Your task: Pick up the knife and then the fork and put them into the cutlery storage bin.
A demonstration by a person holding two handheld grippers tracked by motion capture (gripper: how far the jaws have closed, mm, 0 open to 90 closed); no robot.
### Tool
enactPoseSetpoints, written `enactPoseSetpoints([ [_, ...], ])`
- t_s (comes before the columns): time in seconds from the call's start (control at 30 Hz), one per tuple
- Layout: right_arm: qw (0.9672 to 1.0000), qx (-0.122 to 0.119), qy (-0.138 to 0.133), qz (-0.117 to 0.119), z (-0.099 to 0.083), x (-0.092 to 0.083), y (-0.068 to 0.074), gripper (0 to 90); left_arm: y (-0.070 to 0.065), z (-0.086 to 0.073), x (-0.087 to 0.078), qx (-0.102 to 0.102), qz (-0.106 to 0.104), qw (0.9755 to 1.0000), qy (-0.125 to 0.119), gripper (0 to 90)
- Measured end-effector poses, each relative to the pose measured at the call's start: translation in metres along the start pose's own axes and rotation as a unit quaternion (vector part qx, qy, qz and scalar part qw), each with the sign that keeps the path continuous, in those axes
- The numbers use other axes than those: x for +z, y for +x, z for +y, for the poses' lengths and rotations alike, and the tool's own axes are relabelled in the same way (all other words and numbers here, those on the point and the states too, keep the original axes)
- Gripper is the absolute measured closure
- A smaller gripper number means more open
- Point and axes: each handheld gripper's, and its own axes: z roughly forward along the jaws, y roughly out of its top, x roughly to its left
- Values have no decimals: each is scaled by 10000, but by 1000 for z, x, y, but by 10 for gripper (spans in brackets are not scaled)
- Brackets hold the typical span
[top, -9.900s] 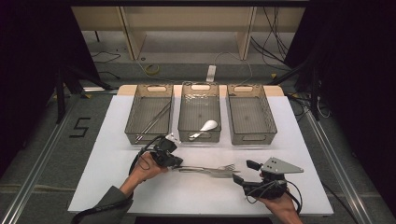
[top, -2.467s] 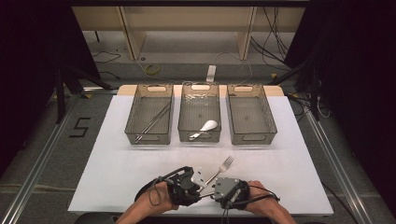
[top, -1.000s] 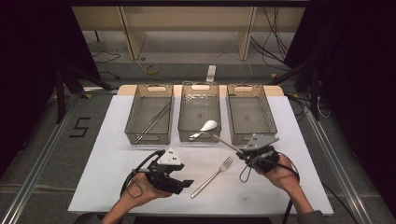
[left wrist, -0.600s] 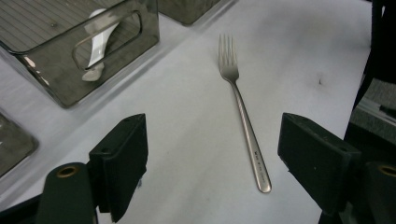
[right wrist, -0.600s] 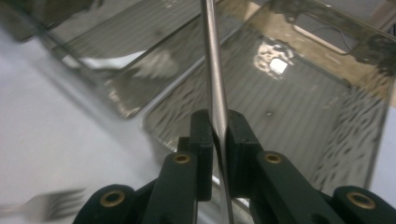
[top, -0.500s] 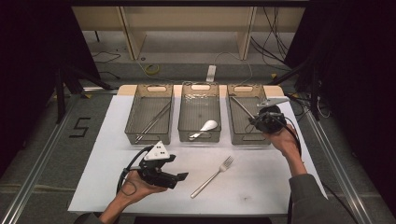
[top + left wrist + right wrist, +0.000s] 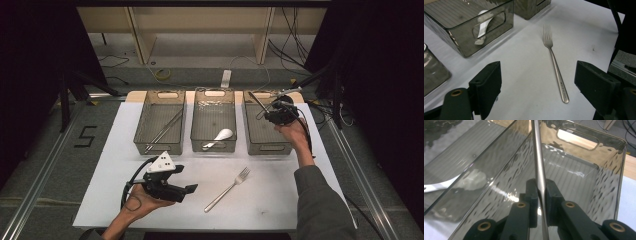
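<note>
The white table [image 7: 280,200] carries three smoked-plastic bins in a row at its far side. The left bin [image 7: 159,145] holds what look like long thin metal pieces, perhaps chopsticks, and the middle bin [image 7: 213,147] holds a white spoon [image 7: 220,137]. The right bin [image 7: 270,145] looks bare on the floor that shows.

The big change is on the right. Half a second ago the right gripper [image 7: 272,112] was just reaching that bin; a second ago it was near the table's middle, lifting a slim metal utensil [image 7: 537,157] away from the fork. Now it hangs over the far end of the right bin, jaws pinched narrow on the utensil's shaft, which rises steeply toward the far left. I cannot tell what kind of utensil it is, since neither end shows clearly, though a knife is my guess.

This looks like cutlery sorting, one kind to each bin, with the drop into the right bin about due.

The left gripper [image 7: 175,189] has barely moved and waits low at the near left, jaws spread wide with nothing between them. The fork [image 7: 554,60] lies flat on the table just beyond them, tines toward the bins, likely the next piece to go
</note>
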Motion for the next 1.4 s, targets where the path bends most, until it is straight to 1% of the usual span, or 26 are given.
enactPoseSetpoints([
  [0.03, 10000, -8, 15, -29, 2, 2, 0, 839, 0, 0, 0, 7, 2, 10000, 8, 214],
  [0.1, 10000, 48, 53, -66, 4, 5, 0, 838, -1, 0, 0, 24, 5, 10000, 16, 210],
  [0.2, 9997, 167, 87, -135, 7, 11, -2, 838, -2, 1, -1, 83, 31, 10000, -34, 202],
  [0.23, 9997, 196, 84, -151, 7, 13, -2, 838, -2, 1, -2, 112, 61, 9999, -87, 202],
  [0.33, 9992, 246, 192, -237, 5, 20, -4, 837, -1, 1, -4, 44, 25, 9997, -222, 195],
  [0.37, 9990, 264, 226, -268, 4, 22, -5, 837, -1, 1, -4, 24, 10, 9997, -229, 194],
  [0.47, 9985, 362, 286, -303, 2, 28, -5, 837, -2, 1, -3, 60, 11, 9998, -171, 193],
  [0.57, 9984, 331, 333, -325, 2, 33, -3, 836, -4, 1, -1, 65, 7, 9999, -124, 192],
  [0.63, 9982, 358, 365, -304, 2, 36, -2, 830, -4, 1, 0, 87, -2, 9999, -103, 191],
  [0.67, 9981, 394, 391, -275, 3, 38, -1, 819, -5, 1, 0, 95, 2, 9999, -102, 190],
  [0.7, 9981, 413, 407, -210, 2, 39, -1, 757, -5, 1, -1, 96, -3, 9999, -103, 190],
  [0.73, 9982, 461, 349, -152, 3, 39, 0, 695, -5, 1, -1, 92, -8, 9999, -104, 191],
  [0.77, 9983, 485, 280, -134, 4, 37, 1, 657, -5, 1, -1, 106, -8, 9999, -89, 191],
  [0.8, 9985, 514, 181, -92, 6, 34, 1, 638, -5, 1, 0, 90, -7, 9999, -77, 190],
  [0.9, 9990, 443, 92, -58, 8, 26, 2, 594, -6, 1, 1, 78, -14, 10000, -36, 190],
  [1.0, 9992, 389, -23, 13, 7, 16, 2, 517, -6, 1, 2, 69, -13, 10000, 40, 191],
  [1.03, 9994, 337, -62, 17, 7, 13, 3, 495, -6, 1, 2, 78, -6, 10000, 54, 191],
  [1.13, 9993, 270, -181, 163, 5, 3, 5, 424, -6, 1, 3, 65, 4, 9999, 92, 191],
  [1.23, 9987, 218, -301, 352, 4, -10, 10, 382, -6, 0, 6, 32, -7, 9999, 160, 191],
  [1.27, 9984, 167, -355, 415, 3, -15, 13, 370, -7, 0, 6, 28, -17, 9998, 199, 191],
  [1.4, 9958, -50, -582, 706, -5, -35, 27, 336, -9, 1, 11, 5, -19, 9995, 320, 188],
])
